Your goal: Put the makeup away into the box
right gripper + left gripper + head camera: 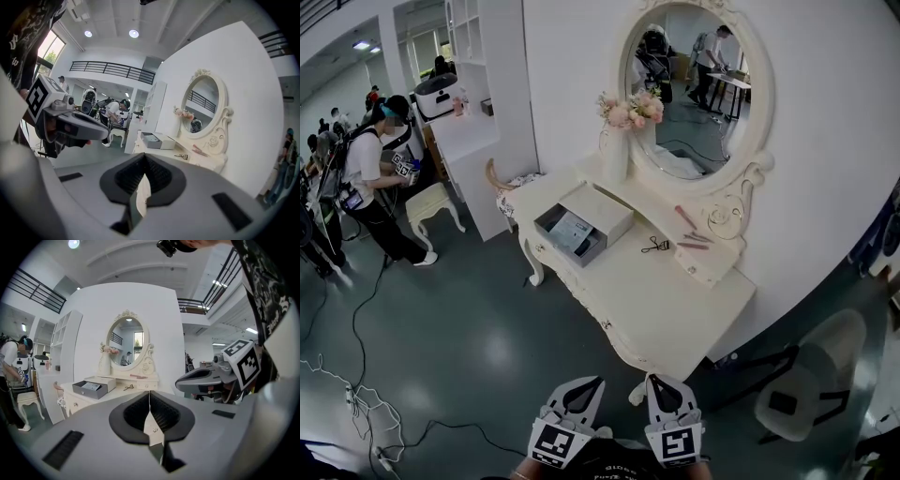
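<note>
Both claws are clenched on nothing: the left claw (149, 405) and right claw (144, 169) are held side by side, well apart from the table's (675, 305) front edge. The open box (614, 214) sits near the table's left end. An eyelash curler (655, 246) lies mid-table beside it, and the makeup sticks (690, 231) lie on the ledge along the back edge, below the mirror (694, 94).
</note>
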Tool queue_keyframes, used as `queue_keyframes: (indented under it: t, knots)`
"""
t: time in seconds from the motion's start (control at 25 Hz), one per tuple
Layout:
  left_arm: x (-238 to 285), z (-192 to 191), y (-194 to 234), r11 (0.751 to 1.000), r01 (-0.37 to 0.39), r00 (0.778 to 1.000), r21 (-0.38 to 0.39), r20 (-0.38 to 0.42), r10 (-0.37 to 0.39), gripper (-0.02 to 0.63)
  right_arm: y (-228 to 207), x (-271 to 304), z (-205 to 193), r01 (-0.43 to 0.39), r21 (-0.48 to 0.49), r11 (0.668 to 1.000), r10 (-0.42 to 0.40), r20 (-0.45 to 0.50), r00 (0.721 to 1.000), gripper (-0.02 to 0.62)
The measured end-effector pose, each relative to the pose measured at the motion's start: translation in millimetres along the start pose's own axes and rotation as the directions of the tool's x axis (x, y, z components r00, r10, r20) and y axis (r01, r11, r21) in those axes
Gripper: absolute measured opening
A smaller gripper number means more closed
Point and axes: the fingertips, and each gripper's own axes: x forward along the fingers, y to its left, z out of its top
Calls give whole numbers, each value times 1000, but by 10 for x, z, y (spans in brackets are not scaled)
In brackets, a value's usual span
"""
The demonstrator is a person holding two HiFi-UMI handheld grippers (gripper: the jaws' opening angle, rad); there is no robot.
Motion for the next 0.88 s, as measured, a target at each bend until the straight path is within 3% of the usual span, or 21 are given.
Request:
queue_keyframes:
  t: [0.88]
  knots:
    - [145,-55,212,999,-10,1000,-35,-27,9,17,-13,265,-64,-40,19,999,41,-47,998,9]
